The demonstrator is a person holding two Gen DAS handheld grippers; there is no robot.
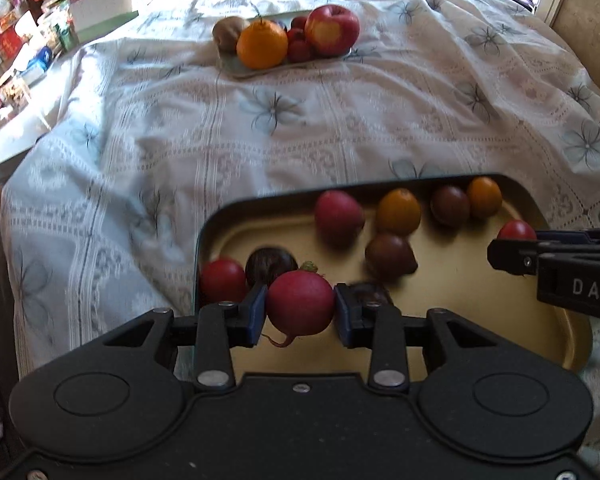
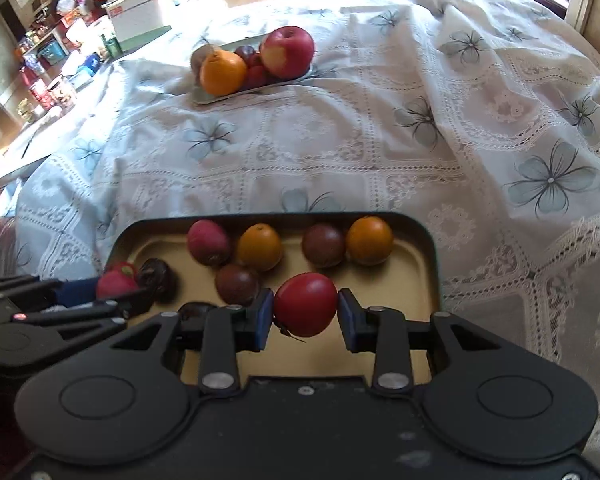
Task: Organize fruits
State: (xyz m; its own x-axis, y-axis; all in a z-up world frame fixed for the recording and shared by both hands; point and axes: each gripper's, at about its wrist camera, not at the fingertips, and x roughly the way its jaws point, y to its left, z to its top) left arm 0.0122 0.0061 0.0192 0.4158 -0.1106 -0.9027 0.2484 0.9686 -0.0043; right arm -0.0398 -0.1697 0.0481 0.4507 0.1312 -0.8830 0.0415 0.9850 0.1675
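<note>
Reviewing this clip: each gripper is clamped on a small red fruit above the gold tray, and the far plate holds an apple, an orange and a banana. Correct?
Not quite. The far plate holds the apple, the orange, a brownish kiwi-like fruit and small dark red fruits, no banana; the left wrist view shows it. The rest holds.

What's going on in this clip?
A person is sorting small produce with two handheld tongs. The left tongs are shut on a red radish, and the right tongs are shut on a red tomato, both above a gold tray of small fruits. A far plate already holds an apple and an orange.
</note>
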